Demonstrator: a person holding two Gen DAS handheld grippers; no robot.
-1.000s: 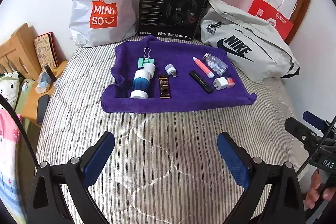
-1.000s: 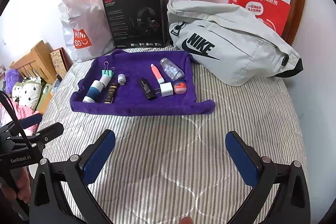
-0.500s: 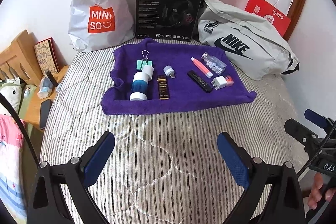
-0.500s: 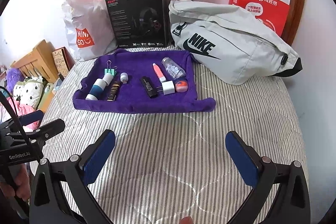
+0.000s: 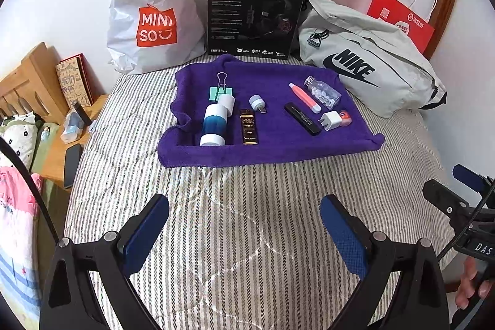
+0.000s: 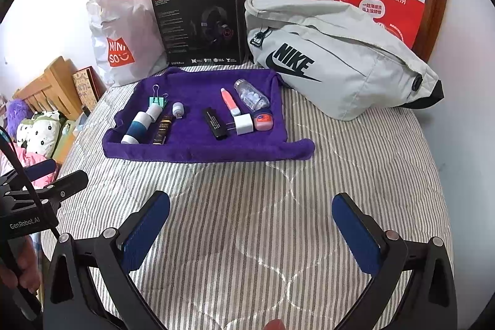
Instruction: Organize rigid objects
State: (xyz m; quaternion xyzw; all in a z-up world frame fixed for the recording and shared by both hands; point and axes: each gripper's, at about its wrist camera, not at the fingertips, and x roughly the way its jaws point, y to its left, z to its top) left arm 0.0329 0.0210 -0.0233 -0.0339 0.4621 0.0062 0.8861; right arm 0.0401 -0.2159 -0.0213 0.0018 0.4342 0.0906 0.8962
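Note:
A purple towel [image 5: 269,150] [image 6: 198,152] lies on the striped bed with several small objects on it: a blue-and-white bottle [image 5: 214,122] [image 6: 137,127], a green binder clip [image 5: 220,92], a brown stick [image 5: 248,126], a small USB plug [image 5: 257,103], a black bar [image 5: 302,118] [image 6: 214,123], a pink tube [image 5: 304,97] [image 6: 229,101], a clear pill bottle [image 5: 321,91] [image 6: 251,95], a white charger [image 5: 330,120] [image 6: 243,123] and a pink tin [image 6: 263,121]. My left gripper [image 5: 244,229] and right gripper [image 6: 250,229] are both open and empty, well short of the towel.
A Miniso bag [image 5: 151,17], a black headset box [image 5: 253,13], a grey Nike bag [image 5: 368,70] [image 6: 334,61] and red bags [image 6: 380,8] stand along the wall. A wooden nightstand [image 5: 58,150] with a phone is left of the bed.
Both grippers have drawn slightly closer to the towel and the views have shifted a little; both stay open. No object has moved.

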